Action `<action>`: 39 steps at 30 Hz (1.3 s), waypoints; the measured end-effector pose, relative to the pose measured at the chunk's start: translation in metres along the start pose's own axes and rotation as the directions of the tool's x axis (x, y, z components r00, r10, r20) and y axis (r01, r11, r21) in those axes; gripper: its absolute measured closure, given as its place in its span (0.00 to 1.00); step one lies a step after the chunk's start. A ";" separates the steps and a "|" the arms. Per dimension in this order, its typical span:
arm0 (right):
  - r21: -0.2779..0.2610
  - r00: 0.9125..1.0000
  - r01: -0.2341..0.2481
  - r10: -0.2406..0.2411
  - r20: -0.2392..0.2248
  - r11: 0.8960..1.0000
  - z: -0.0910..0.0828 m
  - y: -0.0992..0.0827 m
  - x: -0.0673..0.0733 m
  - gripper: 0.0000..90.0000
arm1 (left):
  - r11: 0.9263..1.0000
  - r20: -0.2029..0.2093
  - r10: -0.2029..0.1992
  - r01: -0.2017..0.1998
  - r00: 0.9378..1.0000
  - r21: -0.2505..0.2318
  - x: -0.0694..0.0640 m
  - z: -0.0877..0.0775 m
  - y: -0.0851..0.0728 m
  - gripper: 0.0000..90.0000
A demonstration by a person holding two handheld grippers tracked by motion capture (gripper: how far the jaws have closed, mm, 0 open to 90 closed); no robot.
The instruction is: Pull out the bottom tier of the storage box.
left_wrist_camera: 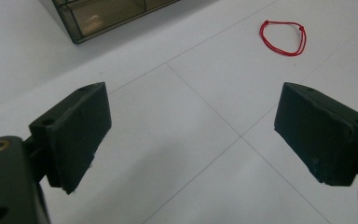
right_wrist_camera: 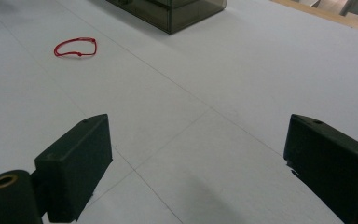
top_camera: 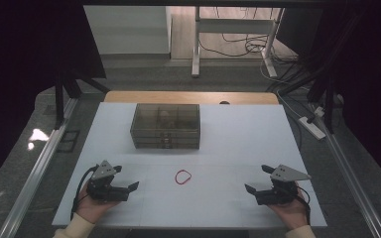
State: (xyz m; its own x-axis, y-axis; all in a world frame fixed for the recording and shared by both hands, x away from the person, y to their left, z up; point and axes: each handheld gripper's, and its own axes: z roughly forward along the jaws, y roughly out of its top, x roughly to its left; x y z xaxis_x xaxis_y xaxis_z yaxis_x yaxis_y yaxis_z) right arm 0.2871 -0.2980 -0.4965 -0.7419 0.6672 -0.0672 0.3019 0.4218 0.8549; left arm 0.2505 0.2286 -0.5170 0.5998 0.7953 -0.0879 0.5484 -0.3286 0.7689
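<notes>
A thin red string loop [top_camera: 183,177] lies flat on the white table [top_camera: 238,144], in the middle near the front. Behind it stands a smoky clear plastic drawer box [top_camera: 165,126]. My left gripper [top_camera: 129,182] rests at the front left, jaws wide open and pointing right toward the loop, nothing between them. At the front right my right gripper [top_camera: 256,179] points left, also open and empty. The left gripper view has the loop [left_wrist_camera: 283,37] at upper right and the box corner [left_wrist_camera: 107,14] at the top. In the right gripper view the loop [right_wrist_camera: 75,47] lies upper left, the box [right_wrist_camera: 177,10] beyond.
Dark curtains flank the table on both sides. A wooden strip [top_camera: 191,97] runs along the table's far edge. Beyond it stand a desk frame [top_camera: 233,29] and loose cables on the floor. A power strip [top_camera: 311,127] lies off the right edge.
</notes>
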 end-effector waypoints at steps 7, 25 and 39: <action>0.003 1.000 -0.001 0.001 -0.002 1.000 0.002 -0.001 0.000 0.08 | 1.000 -0.011 0.014 -0.014 1.000 0.009 -0.001 0.005 0.004 0.12; 0.012 1.000 -0.002 0.002 0.018 1.000 -0.003 -0.004 0.002 0.08 | 0.988 -0.069 0.151 -0.151 0.986 0.006 -0.014 0.009 0.013 0.14; 0.019 1.000 -0.001 0.001 0.010 1.000 0.002 -0.003 0.002 0.08 | 0.973 -0.093 0.228 -0.224 0.969 0.046 -0.021 0.022 0.022 0.14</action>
State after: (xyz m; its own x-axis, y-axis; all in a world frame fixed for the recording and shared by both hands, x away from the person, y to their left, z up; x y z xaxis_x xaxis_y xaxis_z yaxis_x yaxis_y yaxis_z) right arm 0.2860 -0.2962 -0.5002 -0.7355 0.6737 -0.0713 0.3140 0.4323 0.8453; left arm 0.2627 0.1934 -0.5118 0.6522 0.7433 0.1486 0.4262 -0.5217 0.7391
